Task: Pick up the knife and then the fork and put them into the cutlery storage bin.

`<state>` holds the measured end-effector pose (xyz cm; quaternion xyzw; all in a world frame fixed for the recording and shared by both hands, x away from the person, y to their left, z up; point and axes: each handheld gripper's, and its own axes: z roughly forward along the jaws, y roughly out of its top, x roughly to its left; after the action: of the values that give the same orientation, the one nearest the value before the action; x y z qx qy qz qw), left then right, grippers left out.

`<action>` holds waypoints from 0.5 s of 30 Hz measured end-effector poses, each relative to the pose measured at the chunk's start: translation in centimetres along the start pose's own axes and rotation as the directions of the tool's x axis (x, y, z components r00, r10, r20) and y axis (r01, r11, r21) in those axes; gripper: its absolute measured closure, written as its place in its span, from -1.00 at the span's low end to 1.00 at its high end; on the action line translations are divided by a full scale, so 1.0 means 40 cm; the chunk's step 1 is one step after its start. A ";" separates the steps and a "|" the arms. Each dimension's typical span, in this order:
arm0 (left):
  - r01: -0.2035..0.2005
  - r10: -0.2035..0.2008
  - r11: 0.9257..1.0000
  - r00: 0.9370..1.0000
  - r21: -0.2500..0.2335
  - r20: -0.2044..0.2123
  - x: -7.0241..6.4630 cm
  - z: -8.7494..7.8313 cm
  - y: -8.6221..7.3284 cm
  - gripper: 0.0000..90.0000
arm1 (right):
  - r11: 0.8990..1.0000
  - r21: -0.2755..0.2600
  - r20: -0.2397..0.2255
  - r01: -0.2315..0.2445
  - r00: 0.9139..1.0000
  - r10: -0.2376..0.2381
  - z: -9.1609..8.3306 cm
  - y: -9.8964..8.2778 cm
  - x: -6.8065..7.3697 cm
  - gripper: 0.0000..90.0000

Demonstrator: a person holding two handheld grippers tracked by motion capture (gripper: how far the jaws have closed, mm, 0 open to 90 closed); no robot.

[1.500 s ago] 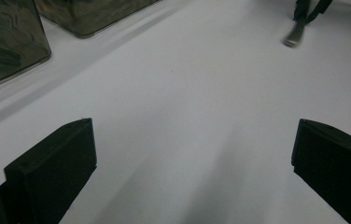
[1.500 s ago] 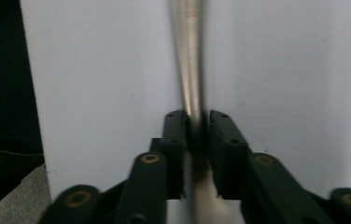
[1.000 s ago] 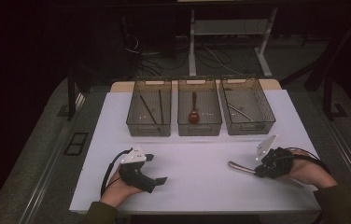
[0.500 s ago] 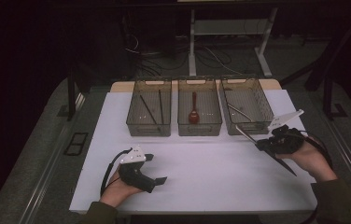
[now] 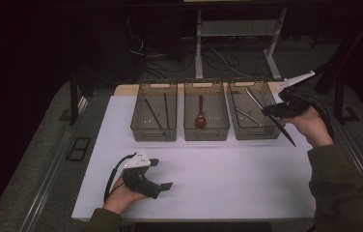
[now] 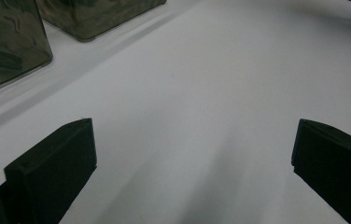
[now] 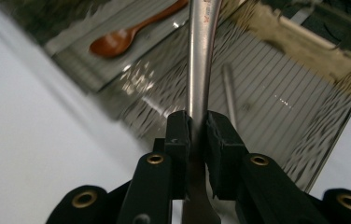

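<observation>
Item: my right gripper, jaws pinched onto a metal utensil. The pads clamp its flat shank from both sides; in the right gripper view the handle runs straight up out of the grip and the other end passes down below the pads.

Position: in the high view my right gripper is lifted over the near right corner of the right bin, with the utensil a dark slanted line. Its long axis runs from upper left, over the bin, down to lower right, past the bin's near wall above the white mat.

Contents beneath: a second metal piece lying in the right bin; a wooden spoon in the middle bin; dark sticks in the left bin.

Room: broad bare mat in front of all three bins; the mat's right edge is just beside my right hand.

Item: my left gripper, jaws spread wide with nothing between, low over the mat's near left part, well apart from the bins.
</observation>
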<state>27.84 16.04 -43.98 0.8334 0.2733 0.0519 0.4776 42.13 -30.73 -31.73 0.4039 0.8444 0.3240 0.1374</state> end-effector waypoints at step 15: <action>-0.008 0.008 1.000 1.000 -0.010 0.008 -0.008 -0.015 -0.007 -1.00 | 0.997 0.058 0.117 -0.045 0.992 0.038 0.182 0.135 -0.116 0.74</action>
<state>27.25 16.43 -43.82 0.8324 0.2678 0.0516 0.4825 51.89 -28.64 -33.77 0.4434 0.8358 0.2772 0.1671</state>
